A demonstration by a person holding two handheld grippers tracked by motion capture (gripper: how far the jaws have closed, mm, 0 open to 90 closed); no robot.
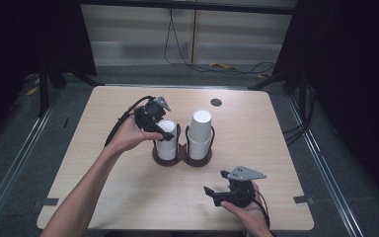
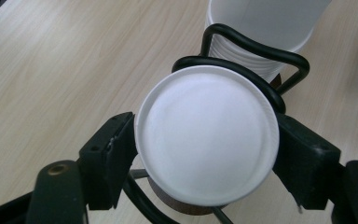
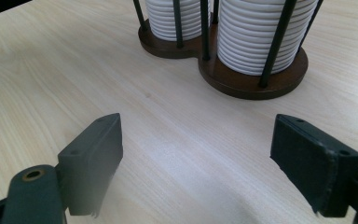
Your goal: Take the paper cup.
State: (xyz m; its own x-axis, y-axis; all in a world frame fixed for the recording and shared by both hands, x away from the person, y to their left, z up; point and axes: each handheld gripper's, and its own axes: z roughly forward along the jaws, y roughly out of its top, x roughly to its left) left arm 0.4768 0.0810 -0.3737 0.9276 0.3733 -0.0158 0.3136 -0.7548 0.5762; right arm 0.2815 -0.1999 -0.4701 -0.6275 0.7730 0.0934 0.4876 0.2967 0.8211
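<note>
A dark wooden two-post cup holder (image 1: 182,158) with black wire rails stands mid-table and carries two stacks of upside-down white cups. The right stack (image 1: 200,129) is taller than the left stack (image 1: 166,142). My left gripper (image 1: 164,129) is shut on the top cup (image 2: 207,135) of the left stack, one jaw pressing each side of it inside the wire ring (image 2: 242,74). My right gripper (image 1: 216,182) hovers open over bare wood near the front edge. In the right gripper view its jaws stand wide apart, with the holder's base (image 3: 256,79) ahead.
The light wooden table (image 1: 103,163) has a small dark round grommet (image 1: 216,102) at the back. Cables (image 1: 217,64) lie on the floor beyond the far edge. Metal floor rails run along both sides of the table.
</note>
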